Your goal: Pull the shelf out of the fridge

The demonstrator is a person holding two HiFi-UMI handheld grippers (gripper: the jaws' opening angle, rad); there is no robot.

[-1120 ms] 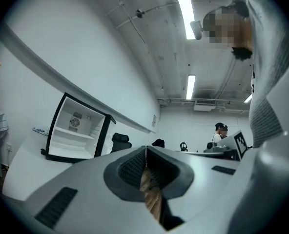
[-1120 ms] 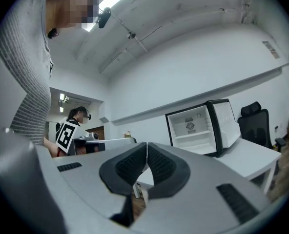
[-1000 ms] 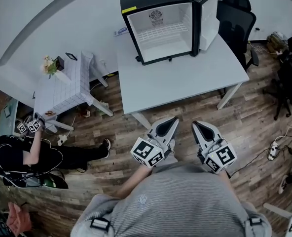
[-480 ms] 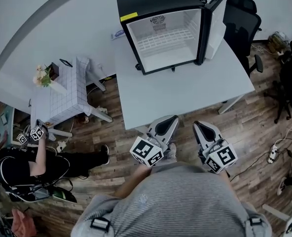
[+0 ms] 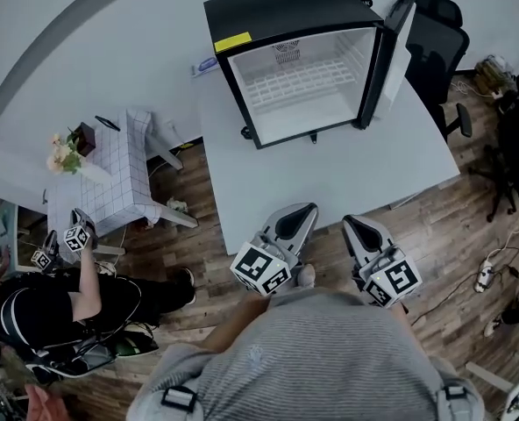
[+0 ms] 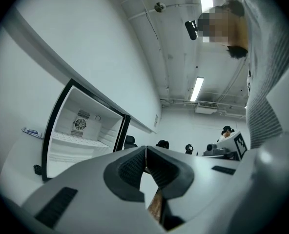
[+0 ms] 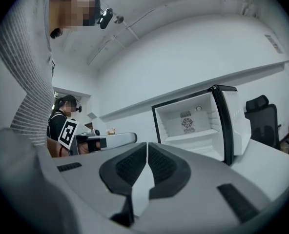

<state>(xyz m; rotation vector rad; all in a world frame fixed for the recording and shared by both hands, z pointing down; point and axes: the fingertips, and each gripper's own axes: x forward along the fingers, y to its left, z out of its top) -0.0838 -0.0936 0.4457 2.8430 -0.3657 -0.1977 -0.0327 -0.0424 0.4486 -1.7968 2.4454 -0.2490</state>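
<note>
Tongs, L: left gripper (image 5: 307,209), grey w/ a marker cube, lower centre of the head view; ribbed black pads (image 6: 130,169) pressed together, clenched on nothing.
Tongs, R: right gripper (image 5: 348,220), just beside it to the right; pads (image 7: 162,166) likewise closed tight, nothing between them.
Aim: both point up-frame toward the fridge, well apart from it, tips by the table's near edge.
Fridge: black mini fridge w/ white interior (image 5: 286,9), upper centre, on the table's far part.
Door: black-framed fridge door (image 5: 396,49), swung open to the right.
Shelf: white wire shelf (image 5: 299,75), inside the fridge at approx mid-height, level across the cavity; neither gripper touches it.
Table: white rectangular table (image 5: 330,175), centre.
Chair: black office chair (image 5: 437,35), upper right, behind the door.
Side table: small table w/ white checked cloth (image 5: 110,182), left; flowers (image 5: 62,154) on it.
Person: second person in dark top (image 5: 53,305), lower left.
Floor: wood-plank floor (image 5: 470,204).
</note>
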